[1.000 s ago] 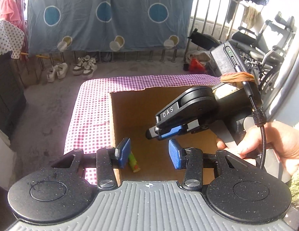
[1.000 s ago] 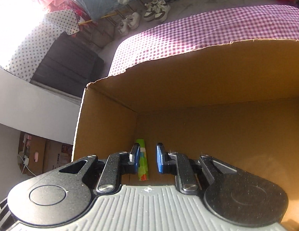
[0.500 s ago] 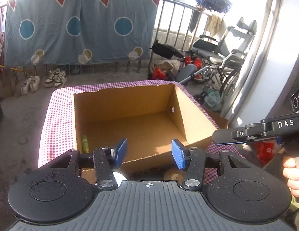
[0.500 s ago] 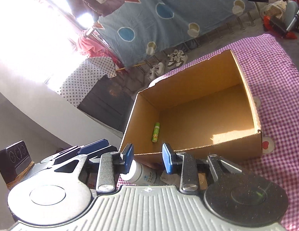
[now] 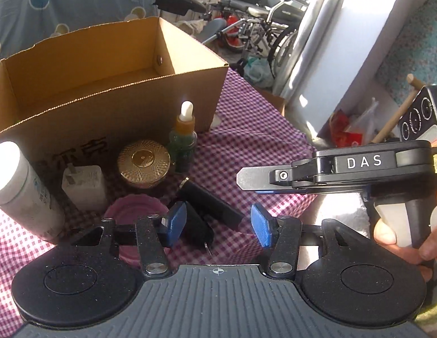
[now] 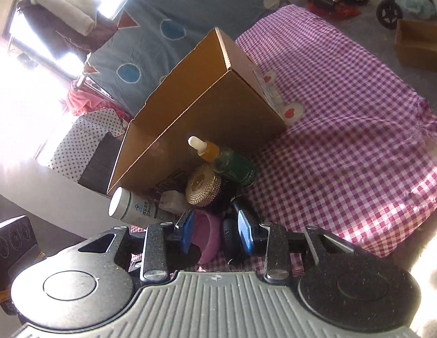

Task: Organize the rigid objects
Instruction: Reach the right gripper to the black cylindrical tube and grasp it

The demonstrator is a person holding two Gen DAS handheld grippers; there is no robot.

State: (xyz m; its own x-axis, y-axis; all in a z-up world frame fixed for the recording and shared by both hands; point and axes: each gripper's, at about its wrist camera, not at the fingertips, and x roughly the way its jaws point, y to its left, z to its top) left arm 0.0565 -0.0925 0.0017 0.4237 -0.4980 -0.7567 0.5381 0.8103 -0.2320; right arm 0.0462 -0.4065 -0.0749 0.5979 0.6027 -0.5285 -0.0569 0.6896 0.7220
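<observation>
Hovering over the clutter, your left gripper (image 5: 215,225) and right gripper (image 6: 215,235) both gape, empty; beyond, jar (image 5: 144,163) and dropper bottle (image 5: 183,140) crowd the box (image 5: 111,56). Closing carelessly could topple the bottle.

Surface: table under purple checked cloth (image 5: 255,129).
On it: cardboard box (image 5: 111,84), white bottle (image 5: 24,191), gold-lidded jar (image 5: 144,163), dropper bottle (image 5: 184,138), white charger (image 5: 84,187).

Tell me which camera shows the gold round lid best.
The left wrist view. There the gold round lid sits unobstructed in front of the cardboard box, its ribbed top facing the camera, between the white charger and the dropper bottle. The right wrist view shows it smaller, tilted and in shadow.
</observation>
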